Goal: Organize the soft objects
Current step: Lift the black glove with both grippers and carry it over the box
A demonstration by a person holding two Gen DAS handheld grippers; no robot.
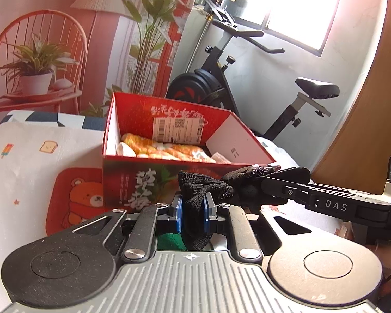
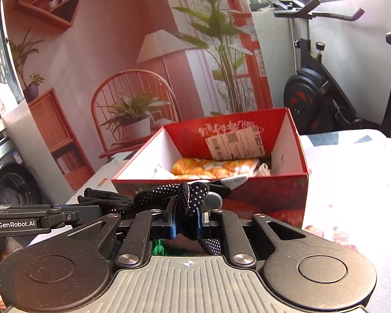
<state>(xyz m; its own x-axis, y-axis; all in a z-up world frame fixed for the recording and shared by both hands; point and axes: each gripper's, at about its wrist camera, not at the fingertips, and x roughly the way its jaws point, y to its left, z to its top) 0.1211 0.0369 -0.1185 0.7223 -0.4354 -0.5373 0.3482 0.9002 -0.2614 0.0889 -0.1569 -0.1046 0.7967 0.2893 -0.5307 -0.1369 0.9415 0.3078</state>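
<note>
A: Left hand-held gripper (image 1: 193, 215) tilts down, pinching the black glove (image 1: 206, 190).
B: Yep, right hand-held gripper (image 2: 186, 219) pinches its other end, glove strung before the red box (image 2: 273, 198).

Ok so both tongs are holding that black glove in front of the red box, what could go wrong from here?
1. Both the left tongs and the right tongs pinch only bunched folds of the black glove, so it may slip.
2. Its loose fingers could snag on the red box rim.
3. The orange cloth already fills much of the box floor.
</note>
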